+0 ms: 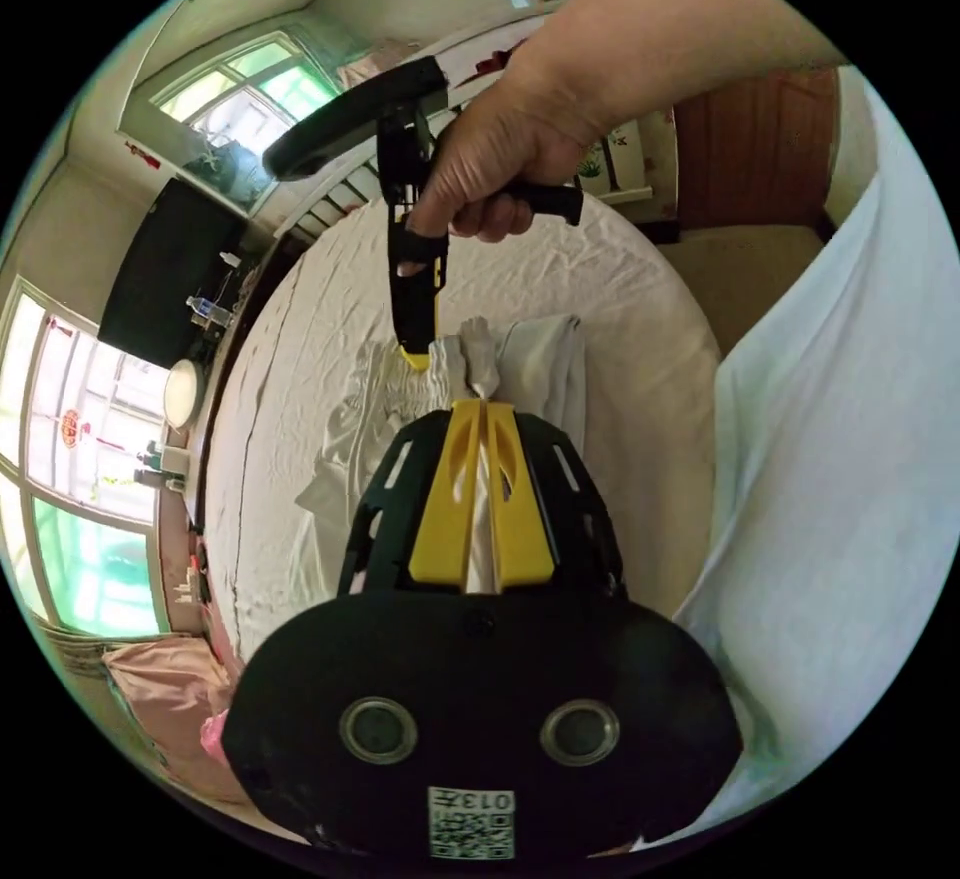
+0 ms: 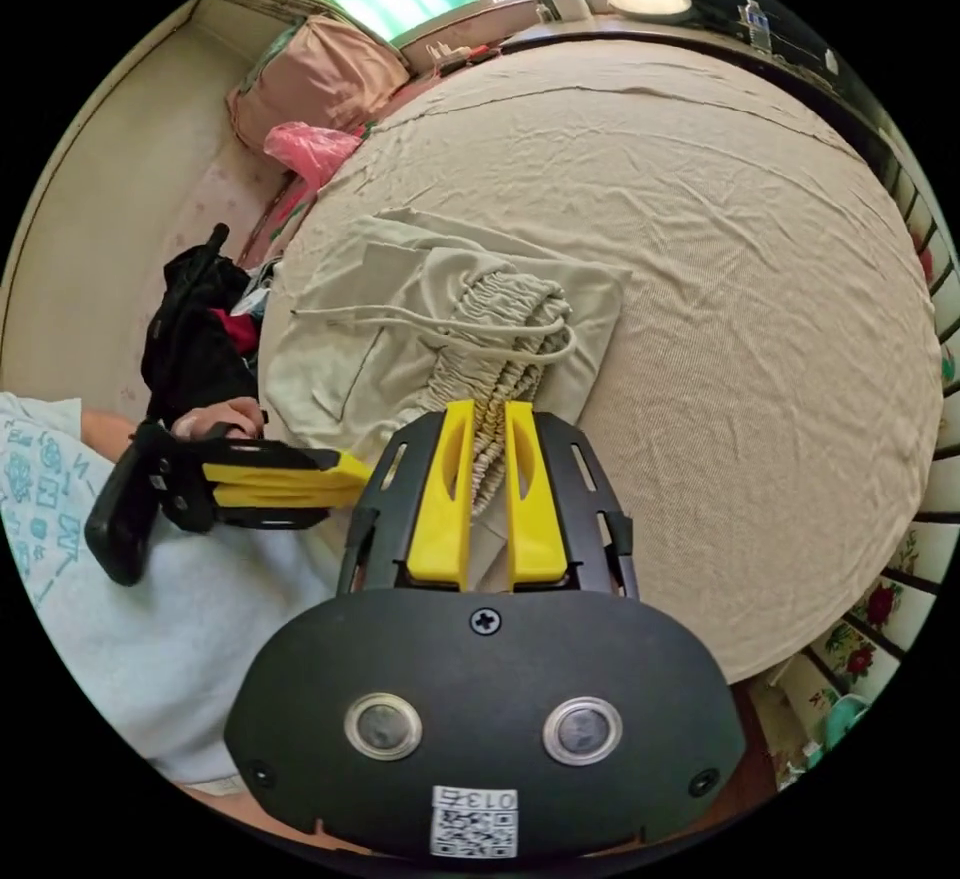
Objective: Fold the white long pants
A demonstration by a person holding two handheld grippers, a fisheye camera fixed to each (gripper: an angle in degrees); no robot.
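Both grippers pinch the white pants (image 2: 440, 339) at the gathered waistband, probably to keep that edge lined up for a fold. The left gripper (image 1: 482, 406) clamps cloth between its jaws; the right gripper (image 2: 489, 406) clamps the elastic, the rest lying on the bed (image 2: 760, 249) just beyond its fingertips.

left tool (image 1: 483, 409): jaws closed | right tool (image 2: 489, 414): jaws closed | hand (image 1: 495, 159): gripping right tool's handle

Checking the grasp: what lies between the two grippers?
A gathered stretch of the pants' waistband, seen in the right gripper view; left gripper and right gripper both clamp it.
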